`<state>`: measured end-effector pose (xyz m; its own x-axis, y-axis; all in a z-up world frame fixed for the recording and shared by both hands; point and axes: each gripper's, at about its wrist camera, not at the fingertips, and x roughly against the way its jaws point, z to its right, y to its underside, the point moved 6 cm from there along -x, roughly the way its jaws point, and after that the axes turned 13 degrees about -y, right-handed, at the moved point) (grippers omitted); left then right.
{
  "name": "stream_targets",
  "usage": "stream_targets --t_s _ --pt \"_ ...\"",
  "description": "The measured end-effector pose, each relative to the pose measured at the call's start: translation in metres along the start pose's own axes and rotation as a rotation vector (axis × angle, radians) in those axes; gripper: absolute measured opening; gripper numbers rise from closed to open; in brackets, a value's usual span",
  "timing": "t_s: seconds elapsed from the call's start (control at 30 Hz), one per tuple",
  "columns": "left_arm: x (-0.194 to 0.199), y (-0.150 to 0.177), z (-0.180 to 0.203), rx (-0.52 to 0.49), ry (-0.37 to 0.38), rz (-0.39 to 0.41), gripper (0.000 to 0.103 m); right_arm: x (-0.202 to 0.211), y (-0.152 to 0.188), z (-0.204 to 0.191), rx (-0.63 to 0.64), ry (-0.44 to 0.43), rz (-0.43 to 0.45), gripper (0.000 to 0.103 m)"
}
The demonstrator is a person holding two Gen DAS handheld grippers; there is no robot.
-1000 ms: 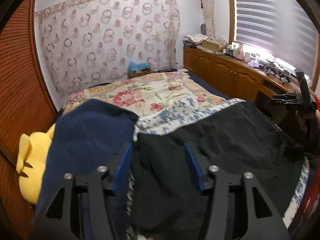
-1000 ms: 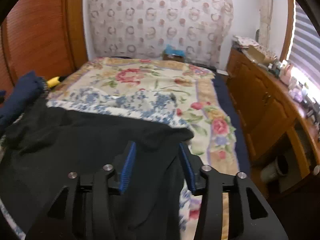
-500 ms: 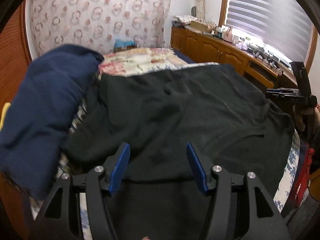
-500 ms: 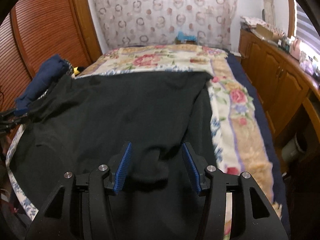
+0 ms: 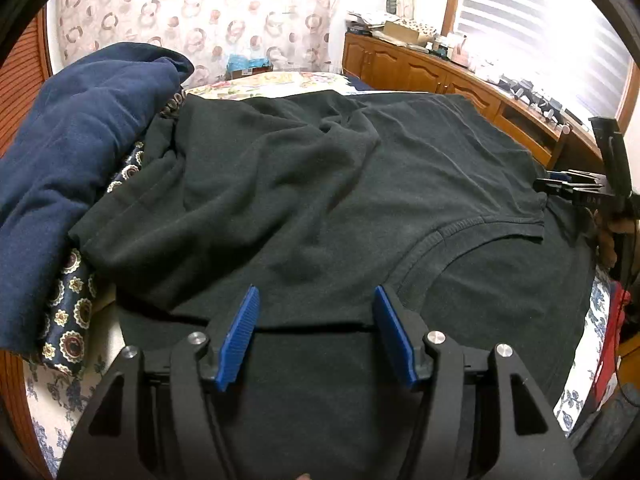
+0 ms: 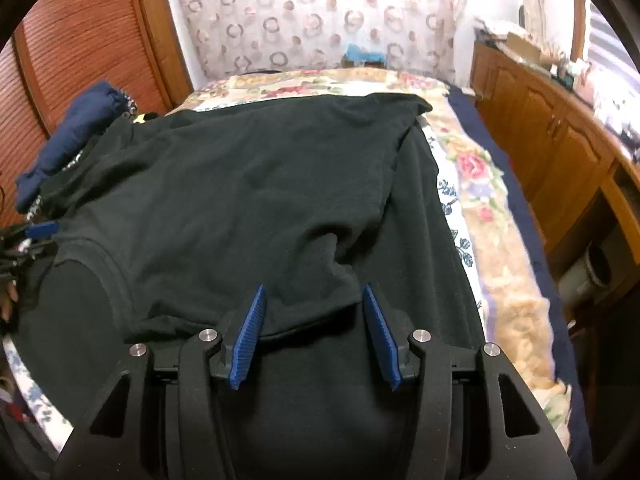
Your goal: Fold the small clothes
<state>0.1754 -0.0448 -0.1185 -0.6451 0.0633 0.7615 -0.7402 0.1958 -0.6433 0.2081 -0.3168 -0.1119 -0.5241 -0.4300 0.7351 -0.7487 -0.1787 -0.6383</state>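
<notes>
On bed (image 6: 472, 168), black shirt (image 5: 320, 184), both grippers agape, empty, neckline in left view only

- We can't read a single word, number or brand in either view.
- Closest thing: a few pale marks that look like letters on the side of the right gripper (image 5: 552, 184), seen from the left wrist. They're way too small and smeared for us to make out.
- The stitched patch at the neck of the shirt (image 5: 320, 184) shows us no print.
- Boxes (image 5: 404, 30) on the cabinet: if there's printing on them, it's just blur to us.
- Same with the blue pack (image 5: 249, 65) at the head of the bed, in both views.
</notes>
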Motion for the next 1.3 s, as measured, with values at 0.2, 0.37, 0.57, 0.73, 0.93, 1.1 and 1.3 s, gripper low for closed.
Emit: stream_targets --t_s 0.2,0.37,0.57,0.73,0.93,1.1,1.3 --pt "-0.005 0.004 0.018 -0.089 -0.034 -0.006 0.082 -0.002 0.003 -0.002 0.020 0.026 0.001 0.052" --pt "-0.003 0.007 0.023 -0.104 -0.036 -0.008 0.084 -0.003 0.003 0.000 0.023 0.031 0.000 0.052" --pt "-0.003 0.007 0.023 -0.099 -0.041 -0.008 0.085 -0.004 0.002 -0.001 0.026 0.036 -0.001 0.052" --pt "-0.001 0.010 0.021 -0.099 -0.062 -0.007 0.085 -0.004 0.002 -0.001 0.027 0.037 -0.001 0.052" --pt "0.025 0.016 -0.017 0.033 -0.090 0.033 0.084 -0.004 0.002 -0.001 0.028 0.037 -0.001 0.052" --pt "0.045 0.015 -0.064 0.154 -0.164 0.091 0.071 -0.004 0.002 0.000 0.028 0.038 -0.002 0.052" --pt "0.039 0.002 -0.084 0.145 -0.242 0.113 0.054 -0.004 0.001 0.000 0.028 0.038 -0.002 0.052"
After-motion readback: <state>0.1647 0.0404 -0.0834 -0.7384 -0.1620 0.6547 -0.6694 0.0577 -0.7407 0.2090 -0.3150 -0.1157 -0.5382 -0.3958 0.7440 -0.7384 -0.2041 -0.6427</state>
